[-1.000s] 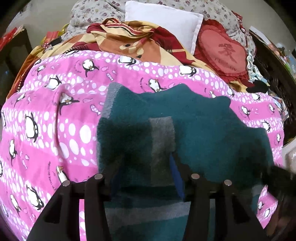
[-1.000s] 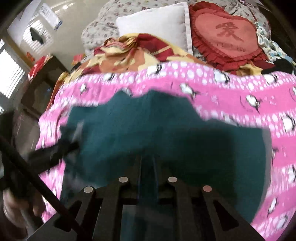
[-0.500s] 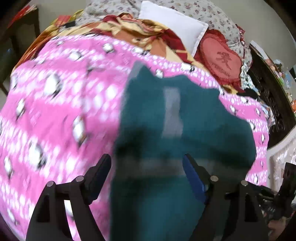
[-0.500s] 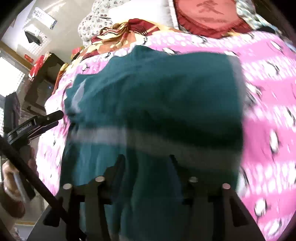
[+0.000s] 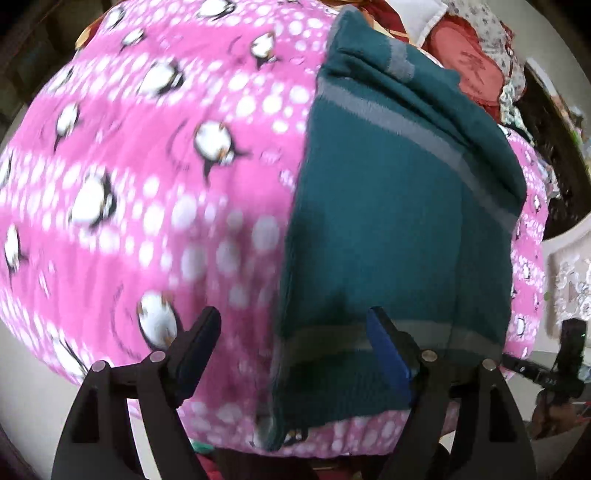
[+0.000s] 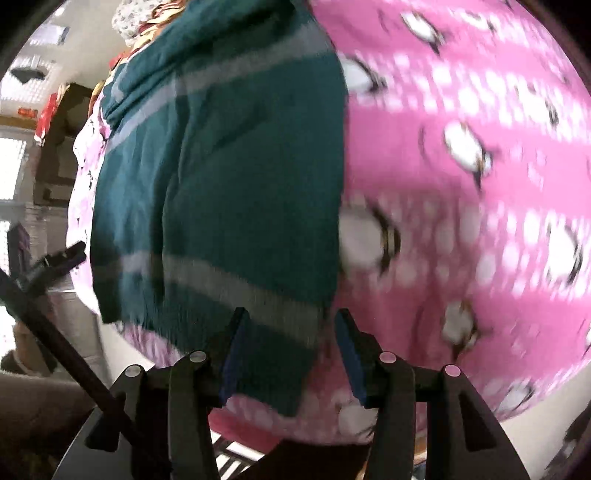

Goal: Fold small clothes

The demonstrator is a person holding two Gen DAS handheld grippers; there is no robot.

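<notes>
A dark teal knitted garment [image 5: 399,221] with grey stripes lies folded in a long strip on the pink penguin blanket [image 5: 147,184]. My left gripper [image 5: 293,350] hangs open over the garment's near left edge. That edge runs between the fingers, and the blue right pad [image 5: 388,354] sits above the cloth without pressing. In the right wrist view the garment [image 6: 229,184] fills the left half. My right gripper [image 6: 290,352] is open over its near right corner, with the cloth edge loose between the pads.
A red heart cushion [image 5: 469,70] and a white pillow [image 5: 421,14] lie beyond the blanket. Dark furniture [image 5: 554,147] stands to the right of the bed and a dark cabinet [image 6: 62,155] to the left. The blanket's near edge drops off just below both grippers.
Both grippers have opened and let go of the teal garment, then swung apart and back to the near edge. The garment now lies doubled over in a narrower strip.
</notes>
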